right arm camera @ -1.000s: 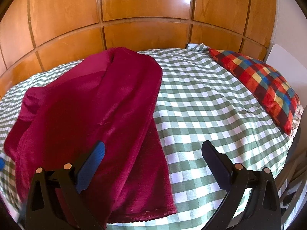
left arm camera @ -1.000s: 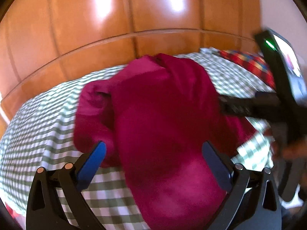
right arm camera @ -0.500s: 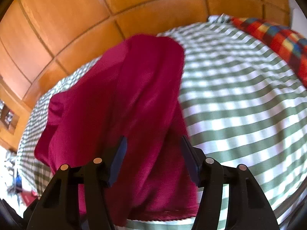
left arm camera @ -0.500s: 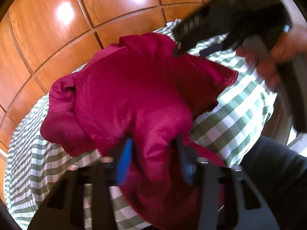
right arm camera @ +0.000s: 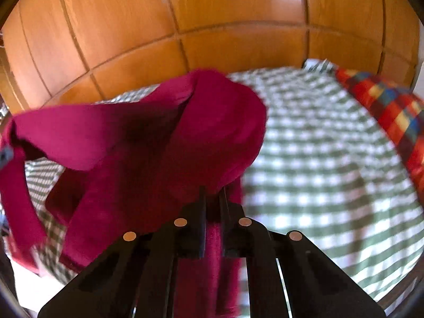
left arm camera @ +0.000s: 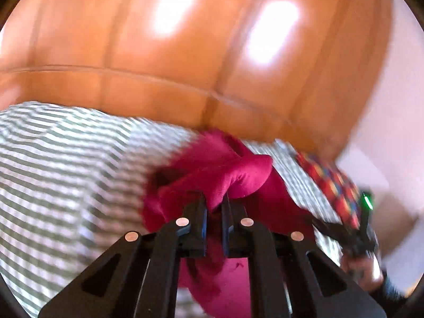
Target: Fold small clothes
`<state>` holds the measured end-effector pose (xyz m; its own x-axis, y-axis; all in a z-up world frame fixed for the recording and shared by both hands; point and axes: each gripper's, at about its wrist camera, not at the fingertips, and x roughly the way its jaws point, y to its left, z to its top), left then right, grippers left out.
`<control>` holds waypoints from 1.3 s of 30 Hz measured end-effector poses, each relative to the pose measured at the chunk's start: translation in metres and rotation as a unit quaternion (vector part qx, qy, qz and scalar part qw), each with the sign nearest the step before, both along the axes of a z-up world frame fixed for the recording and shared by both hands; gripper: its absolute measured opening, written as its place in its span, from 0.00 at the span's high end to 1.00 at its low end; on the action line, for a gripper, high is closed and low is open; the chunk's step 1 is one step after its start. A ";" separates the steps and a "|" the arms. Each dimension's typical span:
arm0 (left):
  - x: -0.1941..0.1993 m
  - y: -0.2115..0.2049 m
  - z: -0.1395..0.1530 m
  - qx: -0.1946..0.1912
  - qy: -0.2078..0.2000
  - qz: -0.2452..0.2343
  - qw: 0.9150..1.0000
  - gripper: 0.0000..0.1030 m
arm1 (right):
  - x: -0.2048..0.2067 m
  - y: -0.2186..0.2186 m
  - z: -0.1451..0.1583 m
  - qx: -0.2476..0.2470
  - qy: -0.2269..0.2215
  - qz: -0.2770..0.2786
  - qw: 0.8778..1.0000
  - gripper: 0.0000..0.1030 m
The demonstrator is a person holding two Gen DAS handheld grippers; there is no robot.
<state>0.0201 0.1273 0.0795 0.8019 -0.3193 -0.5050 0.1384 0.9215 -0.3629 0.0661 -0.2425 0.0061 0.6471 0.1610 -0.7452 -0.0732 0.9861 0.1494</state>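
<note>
- Because the garment [right arm camera: 164, 143] is gripped at two separate points, it is held raised off the bed [right arm camera: 318, 159] and stretched between the claws, which is judged to be a lift for spreading or realigning before a fold.
- A bunched fold of the garment [left arm camera: 225, 177] is clenched in the left claw [left arm camera: 213, 206]; the jaws are nearly together with cloth pinched between them.
- Another edge of the garment is clenched in the right claw [right arm camera: 212, 198], with cloth running down between the jaws and hanging below.
- The garment is a soft, plush crimson fabric; it sags in a limp span and drapes in rounded folds, so it is expected to slump when released.
- The bed is covered by a green-and-white checked sheet, lying fairly smooth.
- A cushion [right arm camera: 384, 106] in a multicoloured check lies at the far right of the bed, apart from the garment.
- Glossy wooden panels [right arm camera: 212, 13] with grooved joints stand behind the bed.
</note>
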 end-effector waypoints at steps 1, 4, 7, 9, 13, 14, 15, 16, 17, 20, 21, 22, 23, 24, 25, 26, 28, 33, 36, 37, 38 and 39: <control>0.008 0.013 0.003 0.002 -0.003 0.022 1.000 0.93 | 0.003 -0.007 0.004 -0.007 -0.005 -0.007 1.000 0.93; 0.039 0.054 0.007 0.013 0.006 0.091 0.996 0.94 | 0.017 -0.029 0.014 -0.040 -0.018 -0.034 0.998 0.93; 0.077 0.090 -0.001 0.046 0.034 0.161 0.985 0.94 | 0.037 -0.058 0.019 -0.079 -0.026 -0.070 0.994 0.93; 0.097 0.112 -0.010 0.056 0.059 0.194 0.978 0.94 | 0.054 -0.080 0.018 -0.104 -0.022 -0.099 0.989 0.93; 0.133 0.138 -0.028 0.100 0.095 0.245 0.960 0.93 | 0.092 -0.122 0.008 -0.143 0.002 -0.153 0.978 0.93; 0.140 0.142 -0.032 0.106 0.104 0.256 0.955 0.93 | 0.103 -0.133 0.005 -0.150 0.009 -0.166 0.975 0.93; 0.151 0.150 -0.038 0.109 0.121 0.264 0.951 0.91 | 0.110 -0.140 0.002 -0.155 0.014 -0.175 0.972 0.93; 0.157 0.153 -0.044 0.111 0.133 0.268 0.947 0.86 | 0.118 -0.147 0.000 -0.159 0.019 -0.185 0.970 0.93; 0.163 0.156 -0.048 0.113 0.143 0.276 0.944 0.85 | 0.129 -0.156 -0.003 -0.161 0.024 -0.196 0.967 0.93; 0.161 0.161 -0.050 0.118 0.134 0.286 0.941 0.48 | 0.146 -0.165 -0.005 -0.168 0.025 -0.211 0.963 0.82; 0.154 0.162 -0.049 0.120 0.122 0.295 0.940 0.31 | 0.149 -0.169 -0.003 -0.174 0.023 -0.219 0.960 0.73; 0.147 0.160 -0.046 0.116 0.112 0.295 0.942 0.29 | 0.148 -0.169 0.000 -0.179 0.018 -0.225 0.958 0.49; 0.139 0.159 -0.045 0.112 0.106 0.288 0.945 0.29 | 0.143 -0.171 0.007 -0.183 0.001 -0.232 0.955 0.28; 0.126 0.154 -0.044 0.104 0.103 0.274 0.951 0.29 | 0.138 -0.169 0.011 -0.186 -0.012 -0.236 0.954 0.24; 0.116 0.150 -0.045 0.092 0.100 0.259 0.956 0.29 | 0.130 -0.166 0.017 -0.188 -0.026 -0.234 0.953 0.24; 0.104 0.146 -0.046 0.075 0.095 0.236 0.964 0.29 | 0.119 -0.163 0.021 -0.183 -0.030 -0.221 0.957 0.24; 0.077 0.129 -0.057 0.017 0.098 0.155 0.983 0.29 | 0.099 -0.152 0.022 -0.158 -0.022 -0.189 0.969 0.24; 0.020 0.077 -0.082 -0.076 0.104 0.017 0.992 0.24 | 0.039 -0.114 -0.007 -0.029 0.055 -0.063 0.996 0.25; 0.002 0.047 -0.099 -0.101 0.113 -0.032 0.988 0.22 | 0.002 -0.082 -0.035 0.045 0.117 0.011 0.992 0.34; 0.000 0.039 -0.104 -0.099 0.117 -0.043 0.987 0.22 | -0.009 -0.072 -0.043 0.063 0.134 0.029 0.989 0.36; 0.000 0.033 -0.107 -0.097 0.119 -0.047 0.987 0.22 | -0.018 -0.064 -0.050 0.079 0.148 0.041 0.985 0.40; 0.002 0.027 -0.111 -0.100 0.122 -0.049 0.986 0.22 | -0.026 -0.056 -0.058 0.099 0.161 0.052 0.981 0.41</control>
